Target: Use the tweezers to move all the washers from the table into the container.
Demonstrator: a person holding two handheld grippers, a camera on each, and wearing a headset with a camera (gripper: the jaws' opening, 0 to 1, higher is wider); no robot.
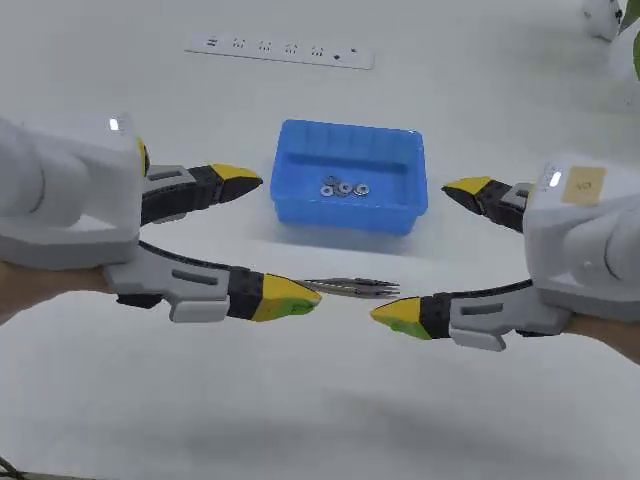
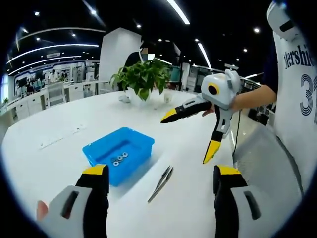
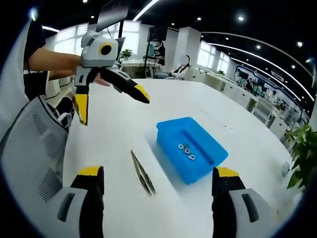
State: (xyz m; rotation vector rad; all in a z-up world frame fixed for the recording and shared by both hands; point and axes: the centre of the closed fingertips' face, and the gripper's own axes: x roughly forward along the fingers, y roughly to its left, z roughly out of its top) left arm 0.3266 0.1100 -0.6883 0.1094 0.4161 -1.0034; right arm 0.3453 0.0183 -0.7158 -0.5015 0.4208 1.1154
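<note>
Jaws stood wide apart on both tools, and neither gripped anything. The left tool (image 1: 268, 240) and the right tool (image 1: 430, 250) faced each other over the white bench (image 1: 320, 400), tips pointing inward. Between their lower jaw tips the tweezers (image 1: 352, 288) lay flat on the bench, the blunt end just beside the left tool and the points aimed toward the right tool. Whether that end touched the left tool could not be told. Beyond the tweezers, past both tools, sat the blue container (image 1: 340, 213), with a small cluster of washers (image 1: 344, 188) on its floor. Farther off a white power strip (image 1: 280, 49) lay on the bench, and a plant (image 2: 143, 77) stood at its far side.
</note>
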